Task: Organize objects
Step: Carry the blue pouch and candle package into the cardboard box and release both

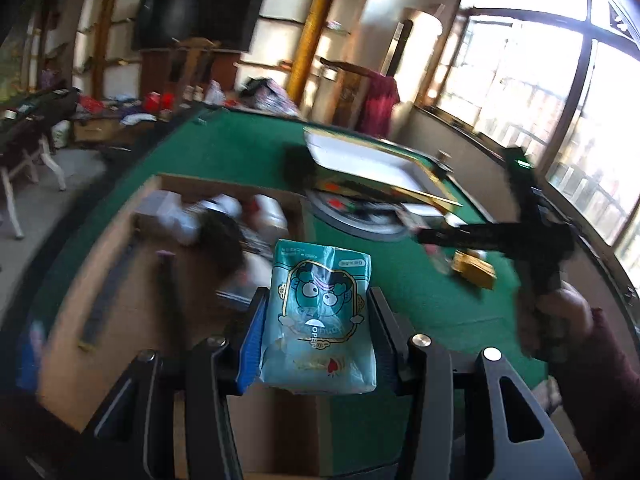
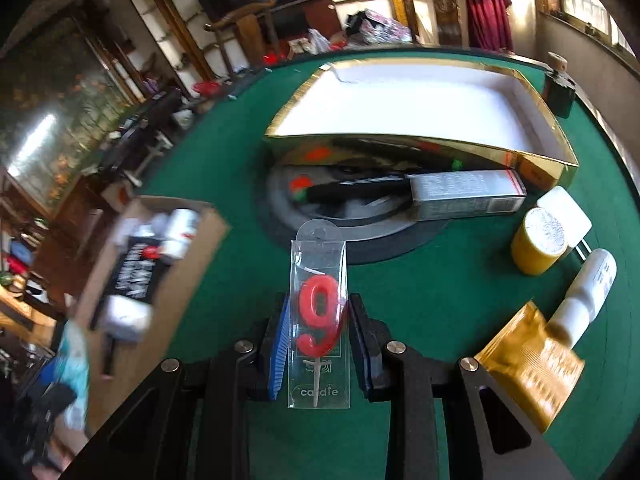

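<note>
1. The green felt table (image 2: 224, 168) fills most of both views, with a round dark turntable (image 2: 384, 236) at its middle.
2. A gold-sided box with a white inside (image 2: 420, 100) rests tilted on the far part of the turntable.
3. A brown cardboard box (image 2: 192, 264) sits at the table's left edge, holding a black printed pack (image 2: 136, 276) and white bottles (blurred).
4. The left gripper (image 1: 316, 332) is clamped on a teal tissue pack (image 1: 320, 320) bearing a cartoon face, held above the cardboard box's near right corner.
5. The right gripper (image 2: 318, 344) grips a clear candle packet (image 2: 319, 320) containing a red "9", over the felt just before the turntable.
6. To the right lie a grey carton (image 2: 468, 196), a yellow jar (image 2: 536, 244), a white tube (image 2: 588, 292) and a gold pouch (image 2: 532, 364).
</note>
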Motion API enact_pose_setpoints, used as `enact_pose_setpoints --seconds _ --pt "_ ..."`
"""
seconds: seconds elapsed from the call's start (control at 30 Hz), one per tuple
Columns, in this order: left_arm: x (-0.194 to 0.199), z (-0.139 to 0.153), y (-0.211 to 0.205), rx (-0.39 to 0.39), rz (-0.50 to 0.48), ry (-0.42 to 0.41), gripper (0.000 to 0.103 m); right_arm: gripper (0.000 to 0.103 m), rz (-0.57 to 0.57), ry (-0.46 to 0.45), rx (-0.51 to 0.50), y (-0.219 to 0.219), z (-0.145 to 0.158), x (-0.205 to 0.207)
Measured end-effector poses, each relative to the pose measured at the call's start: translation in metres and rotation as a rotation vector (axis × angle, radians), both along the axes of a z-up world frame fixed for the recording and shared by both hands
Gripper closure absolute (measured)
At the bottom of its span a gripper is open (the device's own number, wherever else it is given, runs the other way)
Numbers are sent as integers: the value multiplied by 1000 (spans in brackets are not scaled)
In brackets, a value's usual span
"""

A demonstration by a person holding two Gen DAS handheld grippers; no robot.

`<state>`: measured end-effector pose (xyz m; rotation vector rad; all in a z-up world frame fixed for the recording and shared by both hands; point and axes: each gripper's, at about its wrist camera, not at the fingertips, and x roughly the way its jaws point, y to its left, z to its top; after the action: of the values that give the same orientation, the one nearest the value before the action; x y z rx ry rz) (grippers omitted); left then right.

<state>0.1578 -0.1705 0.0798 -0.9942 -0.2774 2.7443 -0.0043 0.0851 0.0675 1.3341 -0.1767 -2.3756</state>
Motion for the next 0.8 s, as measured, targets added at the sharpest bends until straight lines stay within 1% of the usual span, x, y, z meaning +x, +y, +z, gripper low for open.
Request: enact_pose_setpoints --seconds 0.07,0.17,0.33,0.43,0.53,0.7,0.8 --pt "3 3 -17 -56 53 4 56 72 26 15 -24 -11 11 12" --pt "3 1 -43 -111 120 -20 56 72 61 13 -63 -30 18 18" --pt "-3 -17 -77 -115 183 -85 56 72 139 -33 -157 -72 19 28" --pt "-9 -30 -86 -120 195 -129 56 72 190 -45 -167 -103 15 36" --pt "-15 -42 -87 -129 188 -171 56 72 243 -66 -180 -132 11 46" --pt "-22 -54 -90 -135 190 -199 56 72 314 -115 -191 -172 -3 53" --pt "-26 -59 -93 -135 201 -213 56 72 338 -138 -173 -193 -14 54"
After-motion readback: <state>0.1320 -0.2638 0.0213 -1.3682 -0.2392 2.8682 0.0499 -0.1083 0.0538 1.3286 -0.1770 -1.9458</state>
